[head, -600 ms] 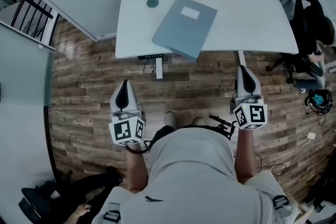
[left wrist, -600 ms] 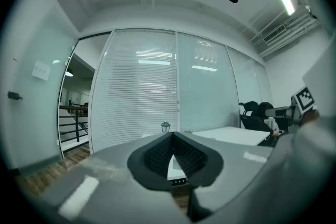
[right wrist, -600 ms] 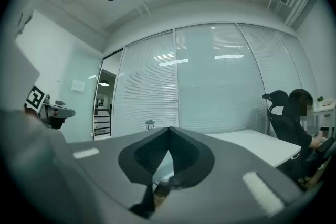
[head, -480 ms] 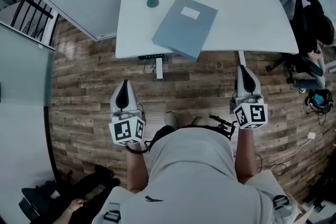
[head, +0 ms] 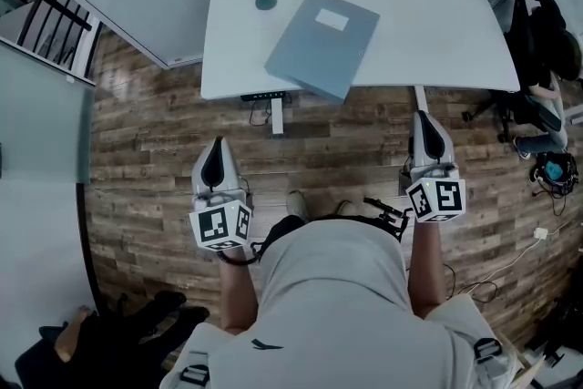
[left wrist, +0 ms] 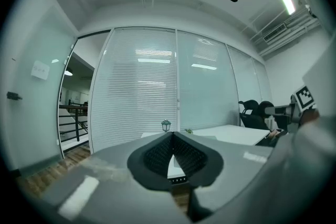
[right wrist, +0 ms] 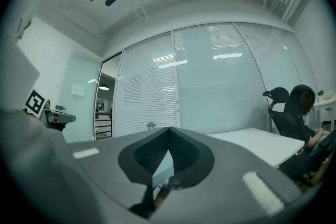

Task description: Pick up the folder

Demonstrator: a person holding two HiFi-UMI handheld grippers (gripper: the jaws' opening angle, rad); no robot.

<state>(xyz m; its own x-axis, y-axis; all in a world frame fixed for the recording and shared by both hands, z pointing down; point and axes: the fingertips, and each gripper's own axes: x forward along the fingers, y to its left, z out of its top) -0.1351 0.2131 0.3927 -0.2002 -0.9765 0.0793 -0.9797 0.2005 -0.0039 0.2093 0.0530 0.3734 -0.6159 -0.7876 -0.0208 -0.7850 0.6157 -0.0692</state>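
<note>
Fingers (left wrist: 157, 153) of left gripper (head: 216, 146) and right gripper (head: 422, 118) are held clenched, empty. Blue folder (head: 323, 43) is seen well ahead of the fingers on the white surface (head: 437, 23), one corner overhanging. Fingers should be opened first and that corner approached level.

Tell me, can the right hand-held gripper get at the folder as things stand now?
Probably not yet. The right hand-held gripper is shut and held over the floor, short of the desk. Nothing blocks the way, though, and the folder overhangs the near edge.
</note>
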